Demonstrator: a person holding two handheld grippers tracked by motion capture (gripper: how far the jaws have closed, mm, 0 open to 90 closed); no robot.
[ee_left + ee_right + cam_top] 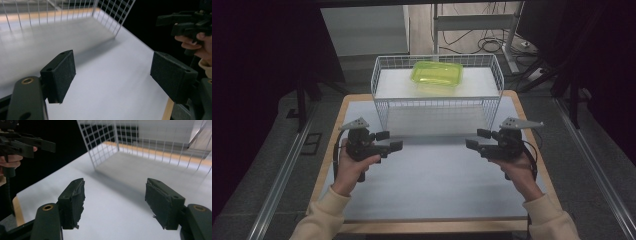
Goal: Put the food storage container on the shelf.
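Both grippers hang over the near half of the desk [432,190], pointing inward at each other. The left gripper [393,140] sits at the left, held in the person's left hand [354,167]; its fingers [60,75] stand wide apart with nothing between them, only bare white desk beneath. The right gripper [474,139] mirrors it at the right, in the right hand [517,170]; its fingers [73,202] are spread wide too, gap empty, no contact with anything.

Beyond them, at the far half of the desk, stands a white wire basket [384,107] with a raised white shelf inside. On that shelf, toward the far middle, lies the green container [437,74], translucent, lid on, sitting flat. It is well apart from both pairs of fingers, farther away and higher than they are, roughly centred between the two.

From the left gripper view the basket's near corner [117,30] is ahead and slightly left, the other gripper [187,21] at upper right. From the right gripper view the basket's corner [95,162] is ahead, the other gripper [25,145] at upper left.
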